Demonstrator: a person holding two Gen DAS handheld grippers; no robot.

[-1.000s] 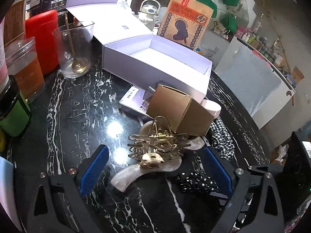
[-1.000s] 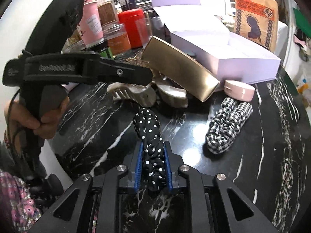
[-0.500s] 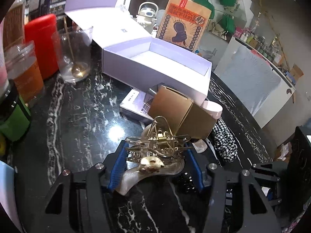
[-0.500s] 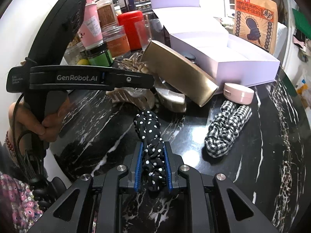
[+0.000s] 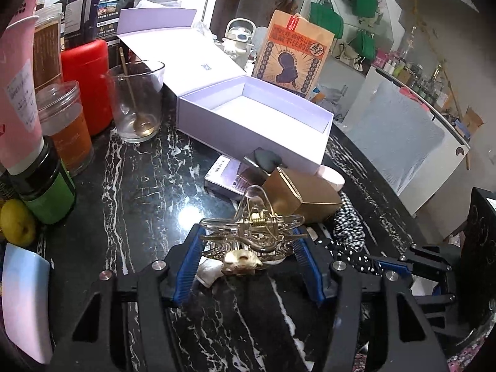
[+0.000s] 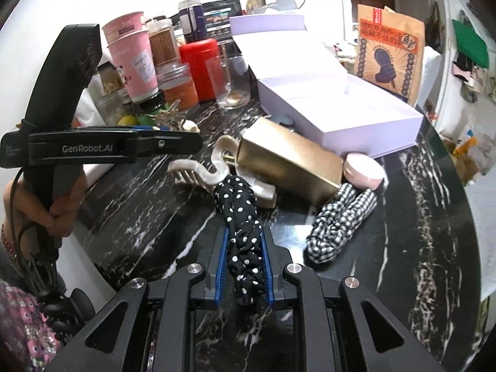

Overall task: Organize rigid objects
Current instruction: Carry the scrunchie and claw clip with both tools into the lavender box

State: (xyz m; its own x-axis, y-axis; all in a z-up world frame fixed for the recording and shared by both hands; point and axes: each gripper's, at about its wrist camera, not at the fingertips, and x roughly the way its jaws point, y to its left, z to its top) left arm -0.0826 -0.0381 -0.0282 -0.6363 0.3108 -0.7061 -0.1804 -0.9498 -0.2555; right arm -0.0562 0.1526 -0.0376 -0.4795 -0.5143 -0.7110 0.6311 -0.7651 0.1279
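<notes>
My left gripper (image 5: 248,249) is shut on a gold wire hair claw (image 5: 252,235) and holds it lifted above the black marble table (image 5: 139,192); the claw also shows in the right wrist view (image 6: 173,121). A pearly hair claw (image 6: 214,170) lies on the table below it. My right gripper (image 6: 243,257) is shut on a black polka-dot scrunchie (image 6: 240,214) that rests on the table. The open lilac box (image 5: 257,117) stands behind, empty inside. A gold box (image 5: 302,198) lies tilted in front of it.
A checked scrunchie (image 6: 341,223) and a pink compact (image 6: 364,170) lie right of the gold box. A glass with a spoon (image 5: 136,99), a red canister (image 5: 85,83) and several jars crowd the left. An orange bag (image 5: 291,55) stands behind the lilac box.
My left gripper closed on the gold wire claw and lifted it off the pearly claw. My right gripper stayed shut on the polka-dot scrunchie.
</notes>
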